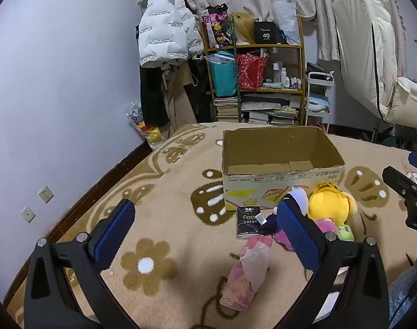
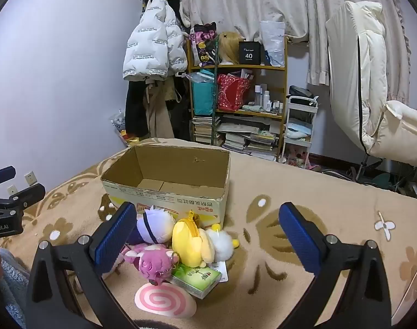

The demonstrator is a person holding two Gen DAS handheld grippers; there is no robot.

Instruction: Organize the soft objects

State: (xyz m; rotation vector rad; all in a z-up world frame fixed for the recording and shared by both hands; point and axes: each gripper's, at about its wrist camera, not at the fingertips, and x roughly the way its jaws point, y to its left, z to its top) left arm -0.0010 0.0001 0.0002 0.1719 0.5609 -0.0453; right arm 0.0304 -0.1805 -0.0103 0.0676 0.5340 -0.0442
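Observation:
An empty open cardboard box (image 1: pixel 279 150) (image 2: pixel 167 172) stands on the beige flowered blanket. In front of it lies a heap of soft toys: a yellow plush (image 2: pixel 189 240) (image 1: pixel 329 205), a white and purple plush (image 2: pixel 153 226), a pink plush (image 2: pixel 151 264) and a pink spiral cushion (image 2: pixel 164 300). A green tissue pack (image 2: pixel 196 277), a black tissue pack (image 1: pixel 248 220) and a pink wrapped pack (image 1: pixel 248 268) lie nearby. My left gripper (image 1: pixel 205 216) is open above the blanket, left of the heap. My right gripper (image 2: pixel 208 219) is open over the heap, holding nothing.
The blanket (image 1: pixel 167 192) covers a bed that ends at a wall on the left. Beyond it stand a shelf (image 1: pixel 263 82) with books and bags, hanging coats (image 1: pixel 167 33), a white cart (image 2: pixel 299 126) and a white chair (image 2: pixel 373 87). A person's sleeve (image 2: pixel 8 274) shows at the left edge.

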